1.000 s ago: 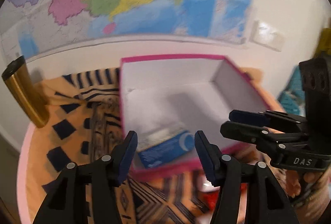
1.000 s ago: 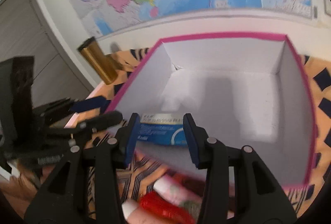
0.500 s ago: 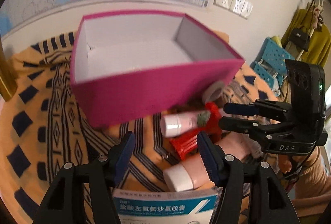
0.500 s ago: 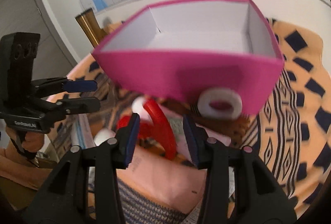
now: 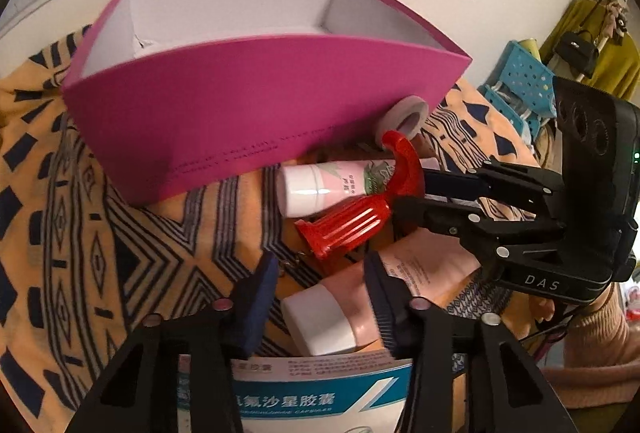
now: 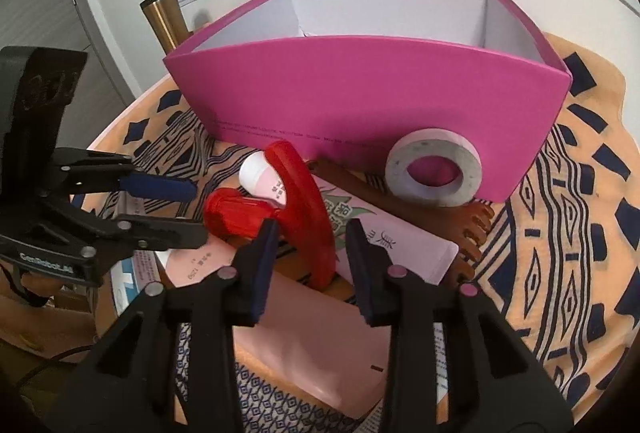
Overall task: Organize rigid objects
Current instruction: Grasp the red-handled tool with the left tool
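Both my jaws stand apart, holding nothing. The pink box (image 6: 360,89) sits toward the tabletop's far edge; the red tool (image 6: 296,201), tubes (image 5: 332,181) and tape roll (image 6: 434,173) still lie outside it.

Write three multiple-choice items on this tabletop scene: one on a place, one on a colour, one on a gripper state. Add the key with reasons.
1. Where is the grey foam ring?
A. inside the box
B. leaning against the outer wall of the magenta cardboard box
C. on the gold cylinder

2. What colour is the ribbed plastic tool with the curved hook?
A. red
B. green
C. white

3. How is the right gripper?
A. shut on the ring
B. out of view
C. open, holding nothing

Key: B, the ring stands outside at the wall's foot; A, it is red in both views; C, its fingers stand apart either side of the red hook, without visibly gripping it.
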`<control>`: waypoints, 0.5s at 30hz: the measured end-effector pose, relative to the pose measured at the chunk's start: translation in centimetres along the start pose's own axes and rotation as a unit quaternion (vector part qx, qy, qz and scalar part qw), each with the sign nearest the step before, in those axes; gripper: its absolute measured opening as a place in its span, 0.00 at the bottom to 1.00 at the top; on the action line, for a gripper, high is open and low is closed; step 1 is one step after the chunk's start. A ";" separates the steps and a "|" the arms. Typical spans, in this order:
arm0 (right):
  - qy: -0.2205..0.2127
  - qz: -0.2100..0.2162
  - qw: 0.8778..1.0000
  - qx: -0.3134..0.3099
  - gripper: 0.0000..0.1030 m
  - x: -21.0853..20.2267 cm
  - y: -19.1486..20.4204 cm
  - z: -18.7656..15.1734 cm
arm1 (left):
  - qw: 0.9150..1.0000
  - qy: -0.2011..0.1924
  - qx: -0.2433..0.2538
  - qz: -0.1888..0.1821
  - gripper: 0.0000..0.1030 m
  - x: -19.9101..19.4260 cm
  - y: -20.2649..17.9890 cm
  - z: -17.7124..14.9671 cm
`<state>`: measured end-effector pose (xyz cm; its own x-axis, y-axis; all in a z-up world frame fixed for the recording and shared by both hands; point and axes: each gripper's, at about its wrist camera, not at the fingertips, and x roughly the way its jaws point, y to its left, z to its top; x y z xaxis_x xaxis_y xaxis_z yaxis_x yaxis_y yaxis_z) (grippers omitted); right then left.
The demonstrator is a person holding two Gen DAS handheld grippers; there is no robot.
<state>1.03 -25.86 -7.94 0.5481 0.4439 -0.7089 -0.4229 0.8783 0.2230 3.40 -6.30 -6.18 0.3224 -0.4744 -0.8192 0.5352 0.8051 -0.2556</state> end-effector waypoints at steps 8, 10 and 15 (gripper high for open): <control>-0.005 0.004 1.000 0.002 0.29 -0.1 -0.1 -0.1 | 1.000 0.007 0.005 -0.019 0.31 0.8 -0.9 0.3; -0.006 0.002 1.000 0.003 0.29 -0.1 0.0 -0.1 | 1.000 0.007 0.006 -0.016 0.31 0.9 -1.2 0.5; -0.012 -0.002 1.000 0.008 0.29 -0.8 -0.1 -0.1 | 1.000 -0.001 0.010 -0.021 0.31 0.4 -1.9 0.7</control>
<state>0.55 -26.34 -7.50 0.5671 0.4450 -0.6931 -0.4091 0.8825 0.2319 3.11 -8.26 -5.71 0.3006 -0.5088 -0.8067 0.5634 0.7772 -0.2803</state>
